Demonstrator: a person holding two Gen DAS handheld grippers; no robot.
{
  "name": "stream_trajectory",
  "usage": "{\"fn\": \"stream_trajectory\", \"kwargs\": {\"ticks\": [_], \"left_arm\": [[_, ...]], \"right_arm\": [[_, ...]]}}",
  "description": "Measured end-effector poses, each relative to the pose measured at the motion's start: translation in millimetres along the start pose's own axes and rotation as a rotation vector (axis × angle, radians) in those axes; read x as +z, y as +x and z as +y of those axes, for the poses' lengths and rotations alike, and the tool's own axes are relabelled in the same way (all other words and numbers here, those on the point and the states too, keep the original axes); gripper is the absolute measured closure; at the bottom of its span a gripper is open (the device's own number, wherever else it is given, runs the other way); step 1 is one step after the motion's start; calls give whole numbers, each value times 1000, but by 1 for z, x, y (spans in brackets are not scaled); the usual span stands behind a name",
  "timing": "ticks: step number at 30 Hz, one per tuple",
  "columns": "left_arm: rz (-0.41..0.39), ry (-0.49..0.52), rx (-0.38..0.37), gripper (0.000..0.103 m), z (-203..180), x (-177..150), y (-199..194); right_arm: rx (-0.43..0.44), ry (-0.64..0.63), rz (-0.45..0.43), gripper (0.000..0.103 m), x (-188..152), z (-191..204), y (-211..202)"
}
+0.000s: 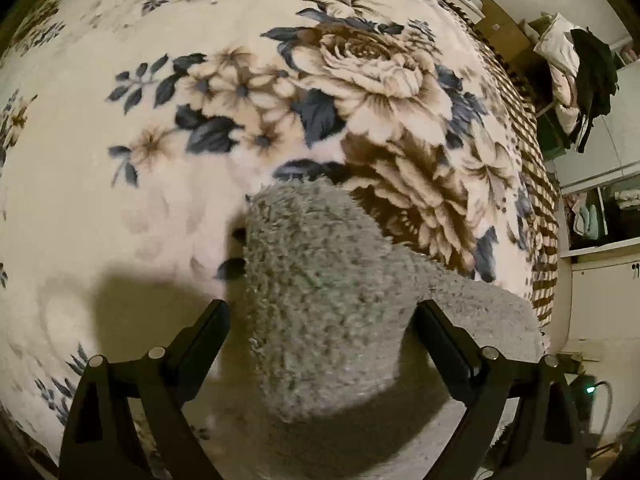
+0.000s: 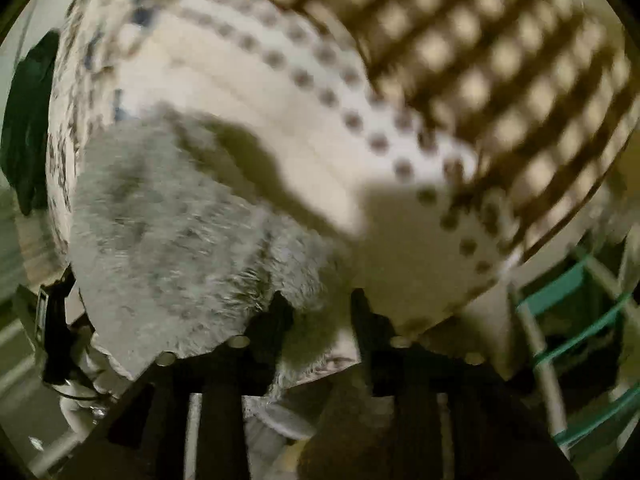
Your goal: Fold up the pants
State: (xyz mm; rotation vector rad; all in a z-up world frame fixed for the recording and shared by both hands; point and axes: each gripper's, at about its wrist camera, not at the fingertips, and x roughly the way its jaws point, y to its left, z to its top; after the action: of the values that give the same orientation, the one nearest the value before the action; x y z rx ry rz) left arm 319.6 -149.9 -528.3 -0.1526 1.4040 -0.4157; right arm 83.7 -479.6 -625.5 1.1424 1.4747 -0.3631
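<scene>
Fuzzy grey pants [image 1: 312, 264] lie bunched on a cream blanket with brown and blue flowers [image 1: 120, 208]. My left gripper [image 1: 324, 312] points down at them, open, its fingers standing wide on either side of the grey bunch. In the blurred right wrist view the pants [image 2: 168, 216] spread to the left over the blanket's dotted and checked border [image 2: 240, 80]. My right gripper [image 2: 320, 304] has its fingers close together at the pants' edge, and grey fabric fills the gap between them.
The bed's checked edge [image 1: 540, 184] drops off at the right. Beyond it stand a chair piled with clothes [image 1: 576, 72] and white shelves [image 1: 600, 216]. A green and white wire rack [image 2: 568, 304] stands beside the bed's corner. A dark green shape [image 2: 28, 120] is at far left.
</scene>
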Motion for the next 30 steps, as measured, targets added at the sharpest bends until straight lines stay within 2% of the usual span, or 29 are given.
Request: {"fn": "stream_trajectory", "kwargs": {"ticks": [2, 5, 9, 13, 14, 15, 17, 19, 24, 26, 28, 29, 30], "left_arm": [[-2, -3, -5, 9, -1, 1, -2], [-14, -1, -15, 9, -5, 4, -5], [-18, 4, -12, 9, -11, 7, -4], [-9, 5, -1, 9, -10, 8, 0], [-7, 1, 1, 9, -8, 10, 2], [-3, -3, 4, 9, -6, 11, 4], [10, -27, 7, 9, 2, 16, 11], [17, -72, -6, 9, 13, 22, 14], [-31, -220, -123, 9, 36, 34, -5], [-21, -278, -159, 9, 46, 39, -1], [25, -279, -171, 9, 49, 47, 12], [41, -265, -166, 14, 48, 49, 18], [64, -236, -151, 28, 46, 52, 26]], "right_arm": [[25, -35, -65, 51, 3, 13, -19], [71, -85, -141, 49, 12, 36, -38], [92, -142, -141, 47, 37, 73, -27], [-10, -234, -149, 45, 64, 106, -2], [-55, -261, -155, 38, 68, 110, 5], [-89, -274, -169, 30, 72, 110, 9], [-130, -268, -191, 22, 81, 105, 14], [-110, -244, -168, 17, 87, 100, 20], [-38, -212, -143, 12, 82, 88, 7], [-4, -194, -124, 11, 76, 82, 4], [22, -171, -102, 11, 70, 74, -1], [30, -163, -95, 11, 67, 73, -1], [32, -159, -93, 11, 62, 72, -1]]}}
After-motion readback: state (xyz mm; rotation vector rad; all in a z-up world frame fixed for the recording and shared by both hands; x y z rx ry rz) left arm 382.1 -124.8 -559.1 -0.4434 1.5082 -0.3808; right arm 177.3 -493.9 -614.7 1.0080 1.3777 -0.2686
